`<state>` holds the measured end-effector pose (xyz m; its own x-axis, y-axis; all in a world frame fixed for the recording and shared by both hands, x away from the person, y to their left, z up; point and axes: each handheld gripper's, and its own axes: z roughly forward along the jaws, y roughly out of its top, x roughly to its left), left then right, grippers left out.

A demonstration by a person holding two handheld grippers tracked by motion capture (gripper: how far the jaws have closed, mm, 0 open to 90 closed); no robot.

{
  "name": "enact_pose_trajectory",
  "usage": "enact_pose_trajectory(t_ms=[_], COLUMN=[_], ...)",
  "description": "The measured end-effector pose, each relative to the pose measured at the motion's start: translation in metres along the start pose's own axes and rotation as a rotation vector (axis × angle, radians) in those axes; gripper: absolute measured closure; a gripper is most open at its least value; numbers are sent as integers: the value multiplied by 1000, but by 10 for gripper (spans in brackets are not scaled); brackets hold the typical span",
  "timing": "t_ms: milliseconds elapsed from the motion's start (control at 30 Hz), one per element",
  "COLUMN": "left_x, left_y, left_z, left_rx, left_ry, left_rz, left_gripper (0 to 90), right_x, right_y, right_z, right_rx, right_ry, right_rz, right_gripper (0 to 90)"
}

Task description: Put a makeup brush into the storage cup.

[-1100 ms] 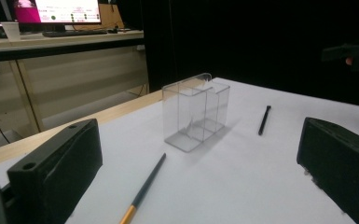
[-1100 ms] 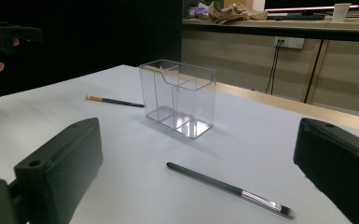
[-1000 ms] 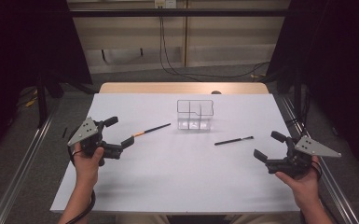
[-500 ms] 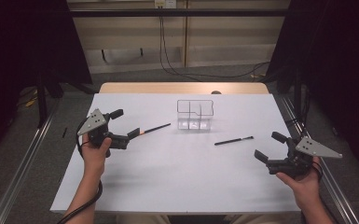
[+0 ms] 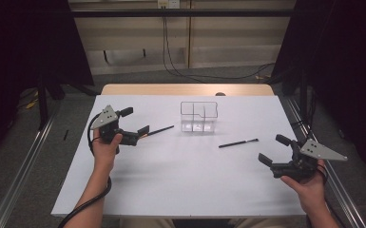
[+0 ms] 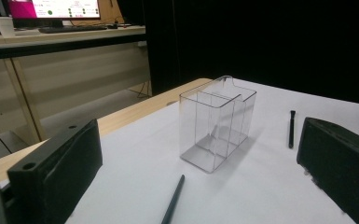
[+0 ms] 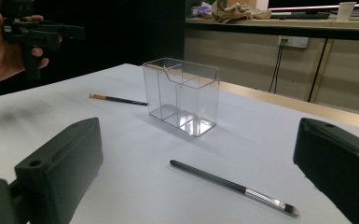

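A clear divided box (image 5: pixel 198 116) stands on the white table (image 5: pixel 171 180), far of centre. A dark brush (image 5: pixel 159 130) lies to its left and a black pen (image 5: pixel 238 143) to its right front. My left gripper (image 5: pixel 135 120) hovers open at the brush's near end. In the left gripper view the brush (image 6: pixel 173 200) lies on the table between the wide jaws, with the box (image 6: pixel 217 123) ahead. My right gripper (image 5: pixel 274 149) is open, right of the pen. In the right gripper view the pen (image 7: pixel 233 186) lies between its jaws and the box (image 7: pixel 182 95) stands beyond it.
The table's wooden far edge (image 5: pixel 185 89) shows beyond the white sheet. Metal rails (image 5: pixel 19 175) run along both sides of the table. Cables (image 5: pixel 180 57) trail on the floor behind. In the right gripper view the other hand's gripper (image 7: pixel 32 32) shows at the upper left.
My left gripper has moved forward and to the right, up to the brush's near end. The right gripper has stayed nearly still.
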<state>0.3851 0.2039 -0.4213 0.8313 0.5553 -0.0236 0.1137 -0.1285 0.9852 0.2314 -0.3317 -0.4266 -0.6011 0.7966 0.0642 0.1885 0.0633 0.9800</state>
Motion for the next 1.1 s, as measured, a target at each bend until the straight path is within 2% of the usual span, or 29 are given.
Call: enact_pose_trajectory(t_ms=[133,467,500,600,700,833,1100], left_x=[3,13,14,16,18,20,24], left_y=[0,-4,-5,-6,-8,-9,-11], left_z=[6,22,25,31,35,38,45], left_rx=[1,-13,-19,-12,-18,-17,37], left_ry=[3,19,11,16,18,19,21], left_rz=[2,-31,-45,-41,-61,-66,-66], left_gripper=[0,0,0,0,0,0,0], right_x=[0,2,2,2,1,1,1], right_y=[0,-1,0,-1,-1,-1,-1], right_z=[0,2,2,2,2,1,2], right_rx=[0,3,4,4,6,8,15], right_ry=[4,11,12,13,15,14,15], right_rz=[-5,-9,-8,-10,-8,-10,-21], right_gripper=[9,9,9,9,9,10,11])
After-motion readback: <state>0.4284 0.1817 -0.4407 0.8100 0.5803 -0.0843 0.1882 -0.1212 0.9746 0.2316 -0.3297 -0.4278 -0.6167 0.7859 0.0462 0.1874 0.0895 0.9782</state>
